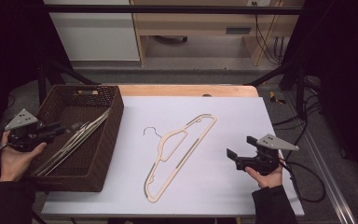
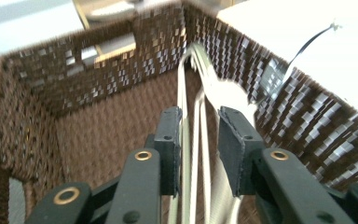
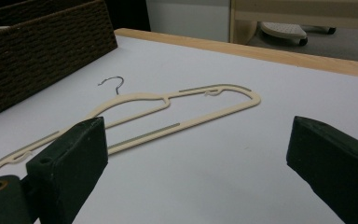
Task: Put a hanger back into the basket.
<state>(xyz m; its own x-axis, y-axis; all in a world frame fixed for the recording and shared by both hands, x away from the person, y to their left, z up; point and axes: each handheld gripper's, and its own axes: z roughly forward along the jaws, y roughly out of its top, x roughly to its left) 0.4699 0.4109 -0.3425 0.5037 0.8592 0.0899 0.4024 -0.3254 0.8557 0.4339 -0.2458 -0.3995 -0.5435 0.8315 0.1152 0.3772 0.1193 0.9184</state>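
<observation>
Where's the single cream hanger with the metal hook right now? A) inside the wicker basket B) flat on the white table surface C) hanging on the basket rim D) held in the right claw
B: the cream hanger lies flat on the white table surface, outside the wicker basket, and the right claw stands open beside it, apart from it.

Overhead forward-down; two close jaw-level views

Dark brown woven wicker basket [image 1: 103, 140]: rough, matt weave. Bundle of pale hangers [image 1: 74, 140] inside it: smooth, slight sheen. Cream flat hanger [image 1: 179, 156]: matt finish, grey strips, thin metal hook. White table cover [image 1: 242, 116]: smooth, matt. Wooden table edge [image 1: 186, 90]: light, smooth. Black gripper pads [image 3: 70, 163]: matt.
</observation>
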